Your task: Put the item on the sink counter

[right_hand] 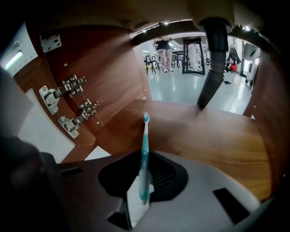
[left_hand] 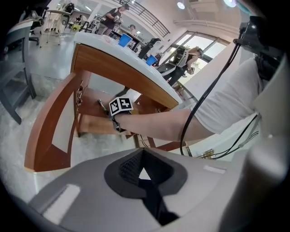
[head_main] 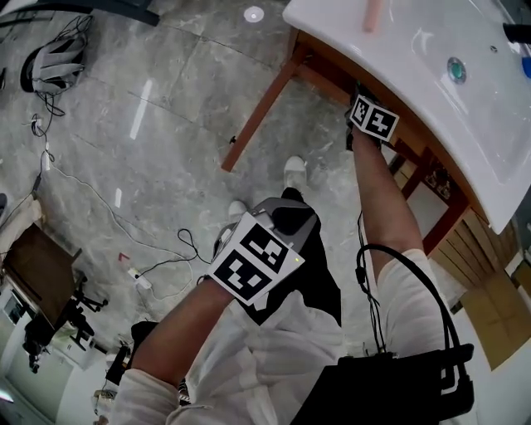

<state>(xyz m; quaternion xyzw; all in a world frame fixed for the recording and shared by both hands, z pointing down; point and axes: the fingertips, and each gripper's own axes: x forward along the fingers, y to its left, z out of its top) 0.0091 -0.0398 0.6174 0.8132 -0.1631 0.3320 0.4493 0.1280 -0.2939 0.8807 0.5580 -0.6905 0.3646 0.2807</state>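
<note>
A teal and white toothbrush (right_hand: 144,154) stands upright between the jaws of my right gripper (right_hand: 140,181), which is shut on its handle, bristle end pointing away. That gripper is under the white sink counter (head_main: 398,66), over a wooden shelf (right_hand: 213,136). In the head view only its marker cube (head_main: 373,119) shows at the counter's edge; its jaws are hidden beneath. My left gripper (left_hand: 146,179) hangs low in front of my body, its pads together with nothing between them. It looks towards the right arm (left_hand: 154,124) reaching under the counter.
A black drain pipe (right_hand: 213,63) comes down behind the shelf, and metal hinges (right_hand: 68,88) sit on the left wall. The counter holds a basin with a drain (head_main: 455,69) and a pink item (head_main: 372,15). Cables (head_main: 166,261) and a helmet (head_main: 54,62) lie on the floor.
</note>
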